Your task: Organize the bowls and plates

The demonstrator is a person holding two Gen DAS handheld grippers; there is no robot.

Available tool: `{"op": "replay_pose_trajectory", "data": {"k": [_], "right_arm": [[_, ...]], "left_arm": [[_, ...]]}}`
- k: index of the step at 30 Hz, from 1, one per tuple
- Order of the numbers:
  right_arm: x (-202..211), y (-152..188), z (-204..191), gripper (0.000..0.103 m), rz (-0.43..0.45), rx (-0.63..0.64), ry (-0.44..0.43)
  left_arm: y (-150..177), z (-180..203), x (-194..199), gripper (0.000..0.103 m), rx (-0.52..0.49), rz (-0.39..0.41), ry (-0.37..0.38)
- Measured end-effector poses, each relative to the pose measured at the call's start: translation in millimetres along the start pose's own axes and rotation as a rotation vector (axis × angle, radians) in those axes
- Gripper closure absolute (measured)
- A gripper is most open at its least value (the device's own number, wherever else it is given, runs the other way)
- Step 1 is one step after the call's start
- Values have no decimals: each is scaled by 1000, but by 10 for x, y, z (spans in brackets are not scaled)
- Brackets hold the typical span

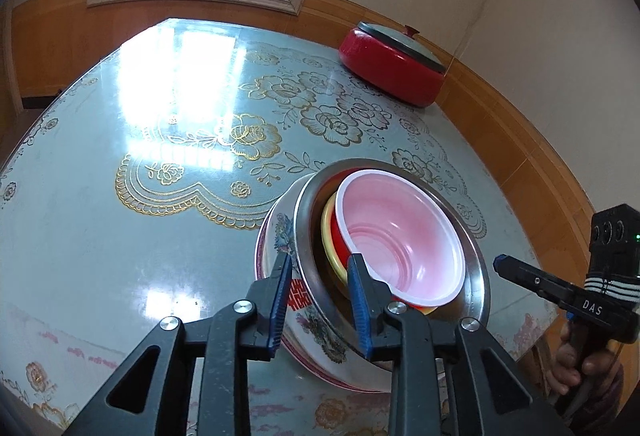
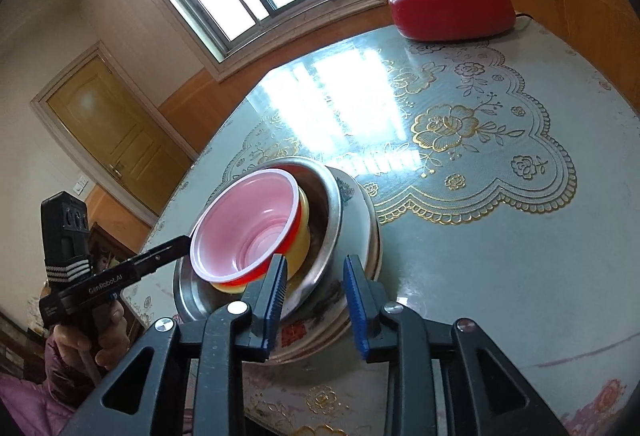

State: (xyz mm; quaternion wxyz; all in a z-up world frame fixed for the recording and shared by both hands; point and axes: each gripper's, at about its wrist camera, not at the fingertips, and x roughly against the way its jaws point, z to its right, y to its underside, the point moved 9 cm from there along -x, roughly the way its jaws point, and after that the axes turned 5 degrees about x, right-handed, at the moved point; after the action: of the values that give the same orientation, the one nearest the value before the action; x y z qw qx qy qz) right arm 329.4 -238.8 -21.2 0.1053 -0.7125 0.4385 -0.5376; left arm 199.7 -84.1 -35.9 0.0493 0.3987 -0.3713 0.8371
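A nested stack stands near the table's front edge: a red plastic bowl with a pink inside [image 1: 404, 236] [image 2: 248, 224], in a yellow bowl [image 1: 330, 236] [image 2: 302, 248], in a steel bowl [image 1: 476, 268] [image 2: 328, 220], in a flowered ceramic bowl [image 1: 280, 232] [image 2: 360, 204]. My left gripper [image 1: 320, 268] is open, its jaws astride the near rims of the steel and flowered bowls; it also shows in the right wrist view [image 2: 182, 242]. My right gripper [image 2: 316, 268] is open over the stack's near side; it shows in the left wrist view [image 1: 500, 262], apart from the stack.
A red electric pot with a grey lid [image 1: 394, 66] [image 2: 452, 2] stands at the table's far edge by the wall. The glass-topped table [image 1: 180, 140] [image 2: 460, 156] has a gold flower pattern. A window and a door are behind.
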Motion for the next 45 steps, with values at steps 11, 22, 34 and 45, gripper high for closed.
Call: {"op": "replay_pose_trajectory", "data": {"k": [11,22,34,45], "right_arm": [[-154,424,-77,83,-105,57,-65],[-232,465,-224,85,-101,110,-75],[-193,496,-247,86,-81,105,-40],[-184,524,-402,83,-42,49,165]], "left_arm": [[45,-425,295,74,96,58,-98],[269,-365,88,76,63,33,-125],[277,-215,-46,74,-1,8,-88],[236,-221,-57,73,-149,-82,49]]}}
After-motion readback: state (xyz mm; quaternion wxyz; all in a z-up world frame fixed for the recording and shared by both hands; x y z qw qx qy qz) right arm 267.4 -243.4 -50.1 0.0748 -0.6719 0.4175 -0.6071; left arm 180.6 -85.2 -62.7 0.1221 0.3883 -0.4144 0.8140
